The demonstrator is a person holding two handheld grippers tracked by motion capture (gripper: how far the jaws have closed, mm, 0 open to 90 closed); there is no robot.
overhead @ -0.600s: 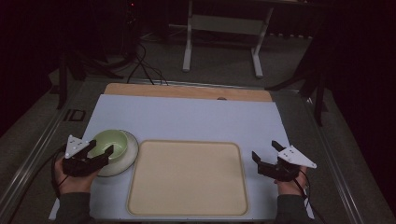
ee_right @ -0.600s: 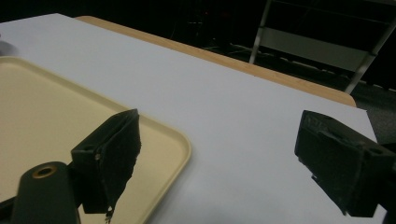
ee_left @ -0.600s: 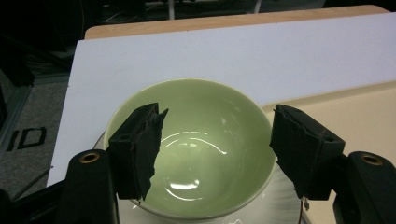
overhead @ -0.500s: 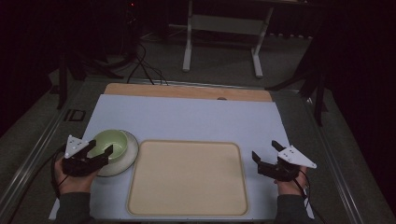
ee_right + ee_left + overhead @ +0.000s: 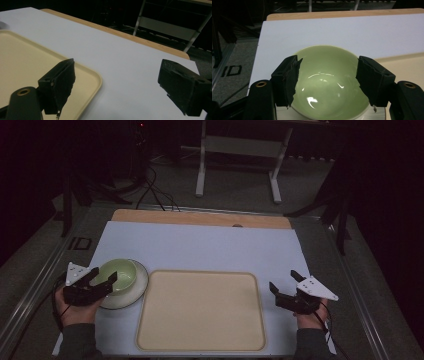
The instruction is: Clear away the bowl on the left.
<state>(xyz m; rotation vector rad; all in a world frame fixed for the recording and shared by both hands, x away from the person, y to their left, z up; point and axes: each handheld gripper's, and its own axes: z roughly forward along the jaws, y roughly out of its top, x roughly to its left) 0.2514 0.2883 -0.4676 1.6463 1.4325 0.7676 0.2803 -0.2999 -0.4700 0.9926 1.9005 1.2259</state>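
A pale green bowl [image 5: 121, 274] sits on a white plate [image 5: 138, 291] at the left of the table, beside a beige tray [image 5: 200, 312]. My left gripper [image 5: 105, 274] hovers at the bowl's near-left rim, open. In the left gripper view the bowl [image 5: 327, 77] lies between and beyond the wide-spread jaws of the left gripper [image 5: 329, 60], and I cannot see the pads pressing on it. My right gripper [image 5: 283, 280] stands open just right of the tray, holding nothing. In the right gripper view the right gripper [image 5: 117, 62] looks across the white mat, its left jaw over the tray's corner [image 5: 92, 77].
A white mat [image 5: 200, 247] covers the wooden table [image 5: 200, 217]. Beyond the far edge are a dark floor with cables and a grey stand [image 5: 237, 150]. A metal rail [image 5: 30, 290] runs along the left side.
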